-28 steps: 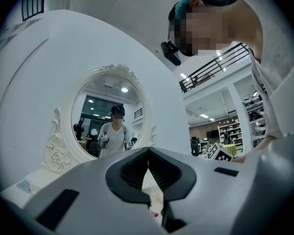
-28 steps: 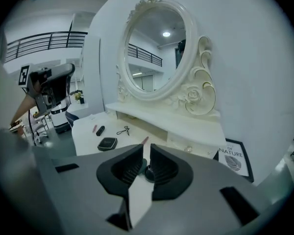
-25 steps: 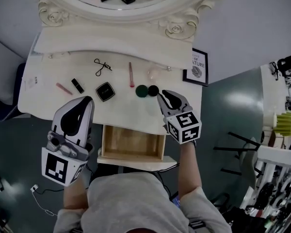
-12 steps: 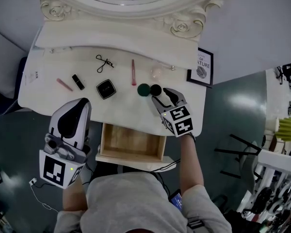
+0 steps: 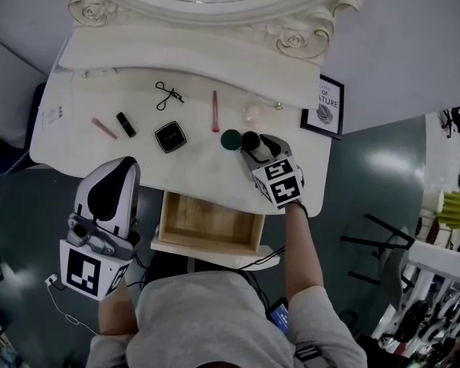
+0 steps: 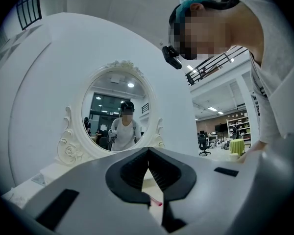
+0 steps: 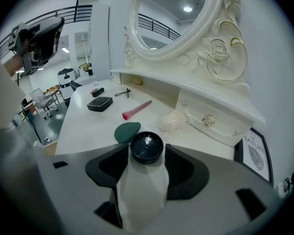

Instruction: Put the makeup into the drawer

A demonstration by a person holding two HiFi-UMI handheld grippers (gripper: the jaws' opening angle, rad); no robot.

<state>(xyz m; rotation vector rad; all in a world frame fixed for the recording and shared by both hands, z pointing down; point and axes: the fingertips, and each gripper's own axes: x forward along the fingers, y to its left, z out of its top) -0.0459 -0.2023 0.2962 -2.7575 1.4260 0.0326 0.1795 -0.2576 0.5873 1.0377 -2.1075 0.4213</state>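
Note:
A small black round jar (image 5: 250, 139) (image 7: 147, 147) stands on the white vanity table (image 5: 138, 167), touching a dark green sponge (image 5: 231, 138) (image 7: 126, 131). My right gripper (image 5: 257, 145) (image 7: 147, 154) tilts down over it; its jaws have just been opening and stand open, with the jar between the fingertips and a little room on either side. The wooden drawer (image 5: 211, 222) below the table's front edge is pulled out and holds nothing. My left gripper (image 5: 121, 165) (image 6: 148, 156) hangs level at the table's left front, shut and empty.
More makeup lies on the table: a black compact (image 5: 169, 136), a pink brush (image 5: 215, 111), an eyelash curler (image 5: 169, 95), a black lipstick (image 5: 126, 124), a pink stick (image 5: 103, 128), a clear puff (image 5: 253, 113). A framed print (image 5: 330, 107) stands at the right; the mirror (image 6: 118, 115) rises behind.
My right gripper has sunk towards the table and its jaws have spread around the black jar. The left gripper has stayed about where it was.

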